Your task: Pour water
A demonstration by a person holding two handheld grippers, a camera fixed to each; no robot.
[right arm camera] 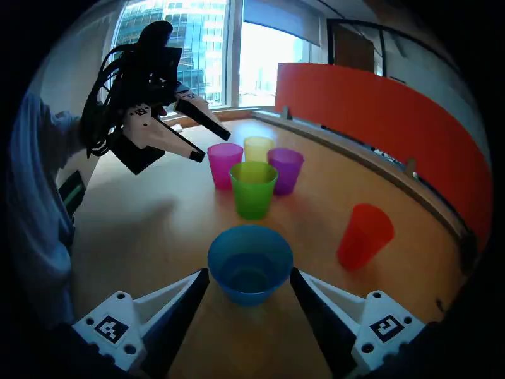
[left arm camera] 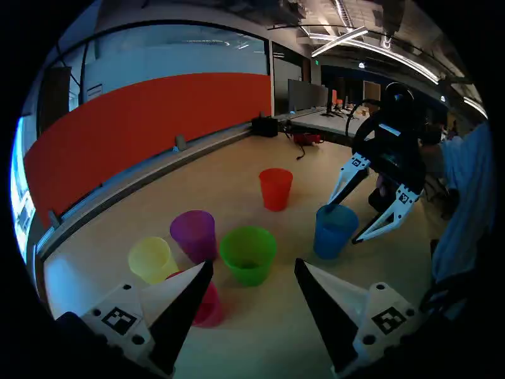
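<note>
Right gripper view: right gripper (right arm camera: pixel 247 273) is straddling the blue cup (right arm camera: pixel 250 268) unclamped, green cup (right arm camera: pixel 253 188) at 12 o'clock, left gripper (right arm camera: pixel 214 146) spread.

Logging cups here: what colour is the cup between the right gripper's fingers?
The cup is blue, clearest in the right gripper view.
</note>
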